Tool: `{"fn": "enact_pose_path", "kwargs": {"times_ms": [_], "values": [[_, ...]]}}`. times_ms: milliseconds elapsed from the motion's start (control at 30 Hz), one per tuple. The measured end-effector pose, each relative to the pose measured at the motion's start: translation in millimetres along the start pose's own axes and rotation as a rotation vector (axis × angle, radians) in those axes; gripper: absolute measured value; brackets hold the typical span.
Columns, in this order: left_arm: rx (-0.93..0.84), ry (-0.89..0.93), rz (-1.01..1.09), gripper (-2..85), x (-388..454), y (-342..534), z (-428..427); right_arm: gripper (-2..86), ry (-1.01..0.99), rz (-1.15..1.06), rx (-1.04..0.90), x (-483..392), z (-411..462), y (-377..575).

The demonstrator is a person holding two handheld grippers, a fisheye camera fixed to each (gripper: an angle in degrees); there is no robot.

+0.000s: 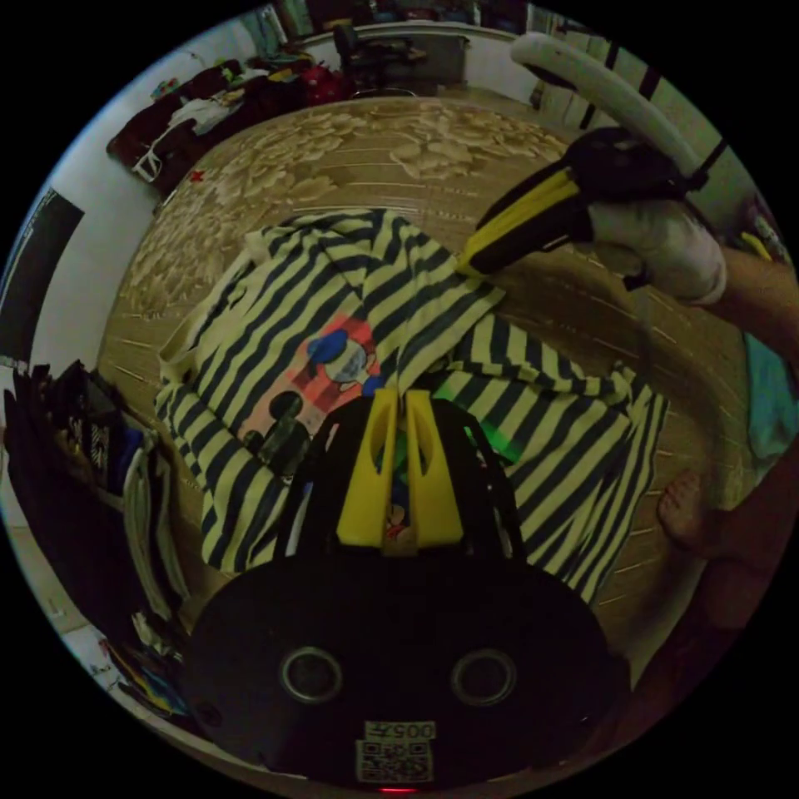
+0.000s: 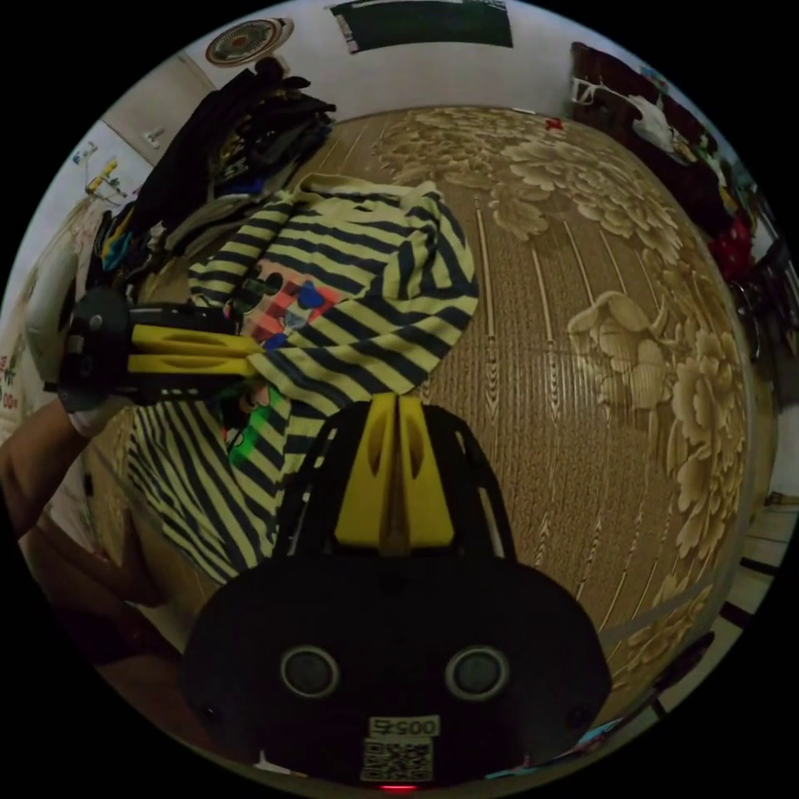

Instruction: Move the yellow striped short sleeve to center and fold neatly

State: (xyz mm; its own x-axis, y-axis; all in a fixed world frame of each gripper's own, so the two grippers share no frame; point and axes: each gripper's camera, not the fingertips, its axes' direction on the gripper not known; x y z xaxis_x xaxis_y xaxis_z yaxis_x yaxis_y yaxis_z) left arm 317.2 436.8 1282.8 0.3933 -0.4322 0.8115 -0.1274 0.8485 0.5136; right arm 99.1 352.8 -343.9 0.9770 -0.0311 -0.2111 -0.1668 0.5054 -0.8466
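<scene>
Folding is judged to be under way: the yellow striped short sleeve (image 1: 275, 349) is spread on the flower-patterned mat (image 1: 374, 150), printed side up, with one part lifted and doubled over the printed chest. The left gripper (image 1: 398, 401) is seen with its jaws drawn nearly together on a ridge of the fabric near the middle of the garment, and a pinch on the cloth is judged likely. The right gripper (image 1: 468, 262) is closed on the raised edge of the shirt at the side away from the left camera; in the right gripper view its jaws (image 2: 398, 408) meet over the striped cloth (image 2: 374, 275). The next move is judged to call for both held edges being carried across together and laid flat, so that the fold line stays straight and no bunching is left under the print. A heap of dark clothes (image 2: 241, 141) lies just beside the shirt at the mat's edge, and more clothing (image 1: 208, 108) is piled along the far wall. A bare foot (image 1: 687, 508) rests on the mat near the shirt's hem and could be caught under the cloth.
</scene>
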Motion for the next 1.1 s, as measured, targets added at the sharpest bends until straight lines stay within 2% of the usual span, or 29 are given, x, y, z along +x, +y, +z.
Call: {"fn": "enact_pose_path", "kwargs": {"times_ms": [133, 233, 300, 400, 467, 533, 600, 633, 700, 800, 900, 1000, 1100], "values": [[0.079, 0.103, -0.067, 1.8, -7, -18, -19, -1.0, -0.026, 0.028, 0.085, 25, -21, -13], [0.217, 0.232, -0.131, 1.6, -9, -41, -37, -1.2, 0.062, 0.070, 0.185, 51, -47, -24], [0.342, 0.385, -0.161, 1.7, -1, -68, -39, -1.2, 0.118, 0.119, 0.243, 70, -62, -29], [0.394, 0.454, -0.176, 2.8, 23, -101, -19, -1.2, 0.227, 0.235, 0.252, 103, -72, -35], [0.352, 0.460, -0.180, 3.7, 38, -112, -5, -1.1, 0.247, 0.389, 0.199, 127, -69, -32], [0.324, 0.412, -0.167, 4.1, 50, -111, 0, -1.0, 0.230, 0.439, 0.219, 134, -69, -22], [0.350, 0.268, -0.194, 2.8, 52, -88, -1, -1.0, 0.188, 0.427, 0.263, 131, -70, -11], [0.350, 0.220, -0.217, 2.2, 50, -80, -1, -1.0, 0.122, 0.385, 0.283, 125, -67, -6], [0.305, 0.013, -0.344, 0.4, 30, -51, 6, -1.0, -0.029, 0.279, 0.299, 109, -58, -4], [0.224, -0.069, -0.506, -0.4, -12, -24, 21, -1.0, -0.187, 0.142, 0.215, 77, -27, -15], [0.164, -0.101, -0.543, -0.4, -37, -16, 37, -1.1, -0.175, 0.063, 0.121, 53, 1, -31], [0.029, -0.095, -0.461, -0.2, -49, -27, 64, -1.3, -0.086, 0.035, 0.021, 43, 25, -46], [0.026, -0.197, -0.448, -0.2, -60, -40, 73, -1.5, -0.035, 0.029, 0.047, 44, 32, -64]]}}
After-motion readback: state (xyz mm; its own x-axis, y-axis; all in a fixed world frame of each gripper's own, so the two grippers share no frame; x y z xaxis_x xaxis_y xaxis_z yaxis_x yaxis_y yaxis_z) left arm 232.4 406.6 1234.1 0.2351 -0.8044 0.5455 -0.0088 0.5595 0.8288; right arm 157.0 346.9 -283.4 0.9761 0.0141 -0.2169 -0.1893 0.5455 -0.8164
